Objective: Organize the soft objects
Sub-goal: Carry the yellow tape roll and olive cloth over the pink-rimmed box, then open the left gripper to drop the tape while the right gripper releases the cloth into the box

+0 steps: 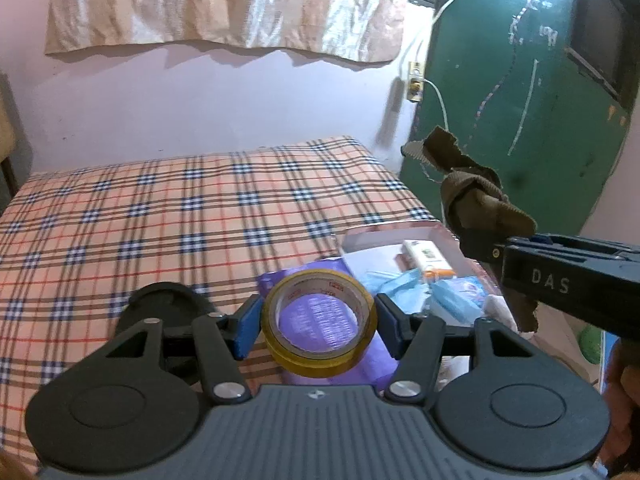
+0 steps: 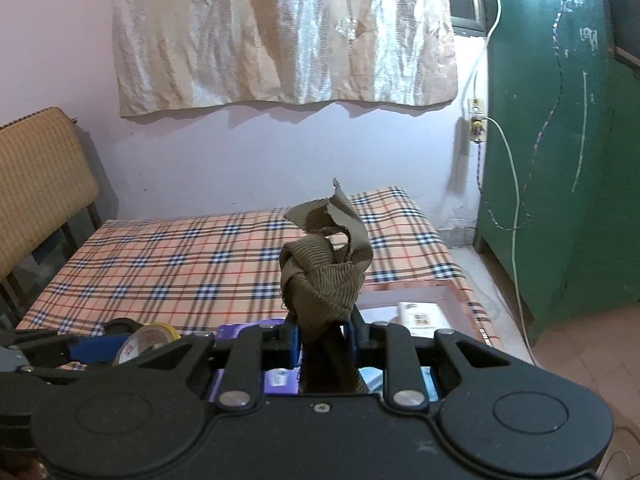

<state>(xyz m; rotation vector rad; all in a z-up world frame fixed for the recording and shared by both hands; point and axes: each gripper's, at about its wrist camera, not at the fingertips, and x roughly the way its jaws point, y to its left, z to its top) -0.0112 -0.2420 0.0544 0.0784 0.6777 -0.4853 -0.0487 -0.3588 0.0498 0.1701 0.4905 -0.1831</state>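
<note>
My left gripper (image 1: pixel 318 330) is shut on a roll of yellowish clear tape (image 1: pixel 319 322), held in the air over the plaid bed (image 1: pixel 160 220). The tape roll (image 2: pixel 146 340) also shows at the lower left of the right wrist view. My right gripper (image 2: pixel 322 330) is shut on a knotted olive-brown ribbed cloth (image 2: pixel 324 276), whose loose ends stick up above the fingers. From the left wrist view the same cloth (image 1: pixel 476 196) hangs at the right, pinched in the right gripper's dark fingers (image 1: pixel 496 254). Both grippers hover above an open box (image 1: pixel 444 236) near the bed's right edge.
The open box (image 2: pixel 452 294) holds a white packet (image 1: pixel 426 254), blue face masks (image 1: pixel 440 296) and a purple pack (image 1: pixel 320 320). A green door (image 2: pixel 560 160) stands at the right, with a white cable (image 2: pixel 514 184) hanging from a wall socket. A woven chair back (image 2: pixel 40 184) is at the left.
</note>
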